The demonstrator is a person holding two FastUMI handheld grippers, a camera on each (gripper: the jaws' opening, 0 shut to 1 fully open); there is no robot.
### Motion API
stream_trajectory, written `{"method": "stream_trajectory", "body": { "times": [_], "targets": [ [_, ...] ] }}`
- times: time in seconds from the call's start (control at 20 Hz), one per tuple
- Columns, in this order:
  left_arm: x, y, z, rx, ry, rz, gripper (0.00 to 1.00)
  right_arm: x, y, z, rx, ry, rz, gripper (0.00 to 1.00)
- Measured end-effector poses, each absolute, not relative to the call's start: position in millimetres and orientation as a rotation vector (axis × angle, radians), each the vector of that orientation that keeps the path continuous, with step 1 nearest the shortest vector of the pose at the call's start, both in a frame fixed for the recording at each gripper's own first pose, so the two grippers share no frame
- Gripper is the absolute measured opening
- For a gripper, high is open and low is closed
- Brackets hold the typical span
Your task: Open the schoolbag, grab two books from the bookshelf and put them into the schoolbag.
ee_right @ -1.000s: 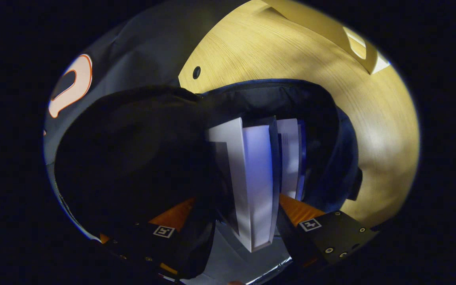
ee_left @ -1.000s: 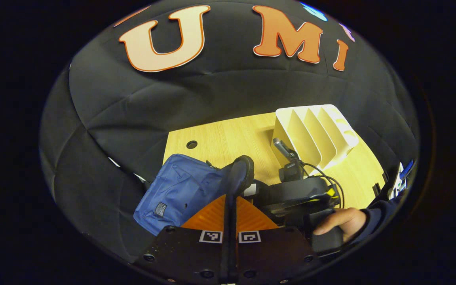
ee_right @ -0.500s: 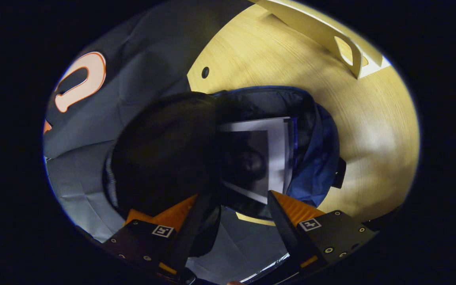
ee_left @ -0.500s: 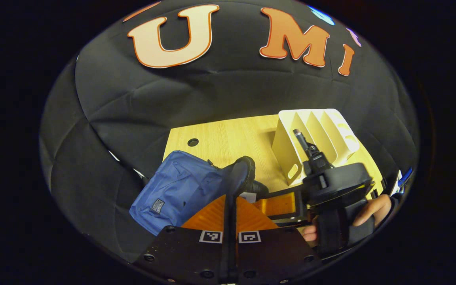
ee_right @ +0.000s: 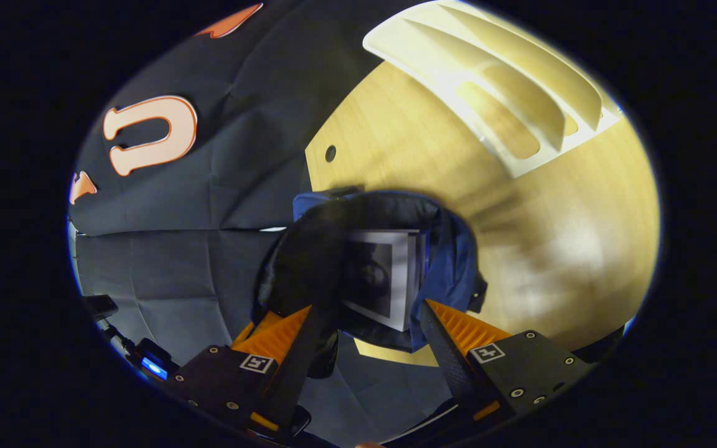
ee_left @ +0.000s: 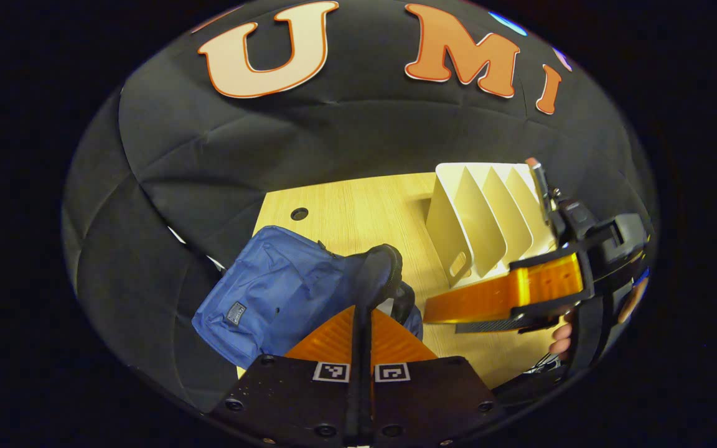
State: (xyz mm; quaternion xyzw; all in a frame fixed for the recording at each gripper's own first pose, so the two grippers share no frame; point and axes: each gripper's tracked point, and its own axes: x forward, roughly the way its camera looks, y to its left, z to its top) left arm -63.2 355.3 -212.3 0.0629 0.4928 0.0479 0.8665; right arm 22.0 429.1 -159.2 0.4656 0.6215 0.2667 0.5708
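Observation:
The blue schoolbag [ee_left: 271, 298] lies on the wooden table [ee_left: 358, 211], near its left edge. My left gripper [ee_left: 361, 309] is shut on the bag's dark-lined flap [ee_left: 380, 274] and holds it up. Looking down from the right gripper view, the schoolbag [ee_right: 452, 261] gapes open with two books [ee_right: 389, 280] standing inside beside the raised flap [ee_right: 302, 261]. My right gripper [ee_right: 374, 333] hovers above the opening, open and holding nothing. In the left gripper view that right gripper [ee_left: 501, 302] hangs in front of the white bookshelf [ee_left: 483, 218], whose slots show no books.
The bookshelf [ee_right: 508, 93] stands at the table's far side, right of the bag. Bare tabletop [ee_right: 551, 236] lies between bag and shelf. A round cable hole [ee_left: 299, 213] sits near the table's back left corner. The black cloth wall closes in behind and to the left.
My right gripper let go of the second book and pulled up and back out of the bag. Both books stay inside. The left gripper kept holding the flap.

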Motion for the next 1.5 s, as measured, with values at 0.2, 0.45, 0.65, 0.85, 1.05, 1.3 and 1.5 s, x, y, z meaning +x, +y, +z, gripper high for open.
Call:
{"method": "stream_trajectory", "body": {
  "times": [0.2, 0.45, 0.65, 0.85, 1.05, 1.3, 1.5],
  "targets": [
    [-67, 337, -228, 0.175, 1.066, 0.116, 0.02, 31, 393, -175, 1.052, 1.407, 0.574, 0.97],
    [-70, 291, -241, 0.122, 1.091, 0.08, 0.22, 40, 345, -183, 1.026, 1.358, 0.538, 0.96],
    [-56, 243, -239, 0.076, 1.062, 0.04, 0.71, 51, 308, -177, 1.039, 1.292, 0.518, 0.96],
    [-37, 209, -229, 0.077, 0.994, 0.034, 1.0, 68, 261, -181, 0.966, 1.185, 0.475, 0.96],
    [-14, 187, -211, 0.096, 0.902, 0.06, 1.0, 87, 218, -185, 0.856, 1.075, 0.422, 0.96],
    [9, 167, -181, 0.057, 0.749, 0.084, 1.0, 107, 187, -182, 0.75, 0.957, 0.385, 0.97],
    [30, 149, -149, 0.036, 0.596, 0.095, 0.99, 130, 156, -161, 0.657, 0.798, 0.366, 0.97]
  ]
}}
